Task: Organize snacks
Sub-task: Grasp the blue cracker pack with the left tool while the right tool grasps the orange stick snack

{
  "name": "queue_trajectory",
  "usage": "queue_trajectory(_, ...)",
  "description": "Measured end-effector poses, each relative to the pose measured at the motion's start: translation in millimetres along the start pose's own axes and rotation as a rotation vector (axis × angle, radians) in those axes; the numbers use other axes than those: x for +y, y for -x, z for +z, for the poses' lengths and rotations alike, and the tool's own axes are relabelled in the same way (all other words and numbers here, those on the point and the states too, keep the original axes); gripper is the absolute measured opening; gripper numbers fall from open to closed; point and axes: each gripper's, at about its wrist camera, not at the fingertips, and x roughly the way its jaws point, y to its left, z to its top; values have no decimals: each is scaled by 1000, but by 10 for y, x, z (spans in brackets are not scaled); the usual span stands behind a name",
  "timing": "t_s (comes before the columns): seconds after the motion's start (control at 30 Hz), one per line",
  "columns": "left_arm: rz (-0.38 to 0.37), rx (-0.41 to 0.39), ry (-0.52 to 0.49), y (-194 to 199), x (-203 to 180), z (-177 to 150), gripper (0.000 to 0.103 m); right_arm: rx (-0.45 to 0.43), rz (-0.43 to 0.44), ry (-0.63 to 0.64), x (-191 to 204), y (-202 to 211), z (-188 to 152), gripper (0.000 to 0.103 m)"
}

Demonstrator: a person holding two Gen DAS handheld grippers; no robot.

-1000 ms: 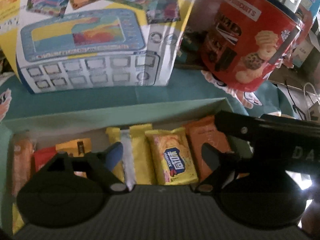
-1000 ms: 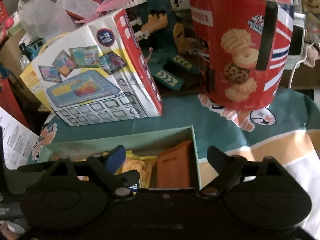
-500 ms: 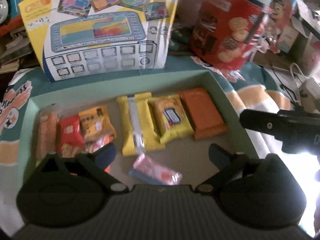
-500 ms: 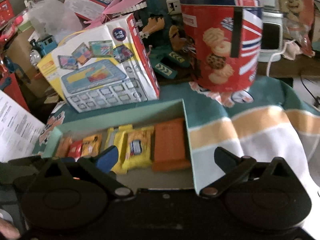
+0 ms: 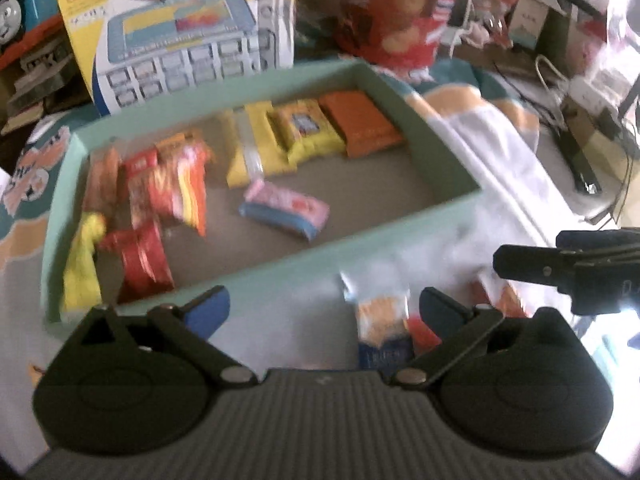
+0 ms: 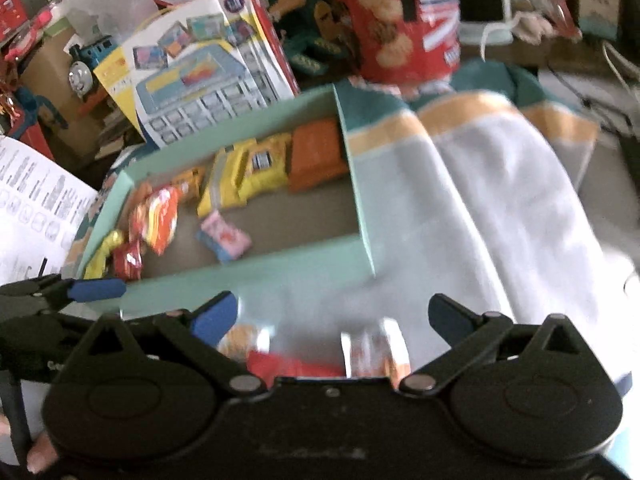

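A pale green box (image 5: 280, 276) (image 6: 240, 276) lies on a striped cloth and holds several snack packets. An orange packet (image 5: 360, 124) and yellow ones (image 5: 304, 132) line its far side, red ones (image 5: 140, 256) crowd its left, and a pink-and-blue packet (image 5: 286, 210) (image 6: 224, 236) lies in the middle. My left gripper (image 5: 322, 306) is open, hovering in front of the box's near wall. A loose orange-and-blue packet (image 5: 384, 328) lies on the cloth under its right finger. My right gripper (image 6: 330, 316) is open over loose red (image 6: 296, 364) and orange-white packets (image 6: 376, 354).
A toy tablet carton (image 5: 180, 40) and a red biscuit tin (image 6: 404, 20) stand behind the box. The white-and-orange cloth (image 6: 480, 200) spreads to the right. A printed sheet (image 6: 32, 200) lies at the left, a toy train (image 5: 16, 12) behind it. Clutter and cables crowd the far right.
Both grippers have drawn back from over the box to its near side, and their jaws have widened. The whole box and loose packets on the cloth have come into view.
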Motion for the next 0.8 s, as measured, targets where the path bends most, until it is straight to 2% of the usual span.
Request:
queue_trajectory(0.27, -3, 63, -55, -96, -213, -287, 103, 4, -27, -138, -348, 36, -419, 103)
queue_trajectory(0.4, 16, 73, -74, -167, -292, -337, 103, -6, -18, -181, -459, 53, -583, 87)
queue_trajectory(0.47, 37, 76, -84, -212, -297, -346, 103, -10, -41, -157, -449, 56, -620, 75)
queue_trajectory(0.53, 51, 80, -80, -253, -277, -347, 96, -23, -70, -128, -435, 66, -652, 61)
queue_trajectory(0.8, 47, 107, -83, -426, -322, -271, 92, -15, -65, -91, -382, -62, -633, 56)
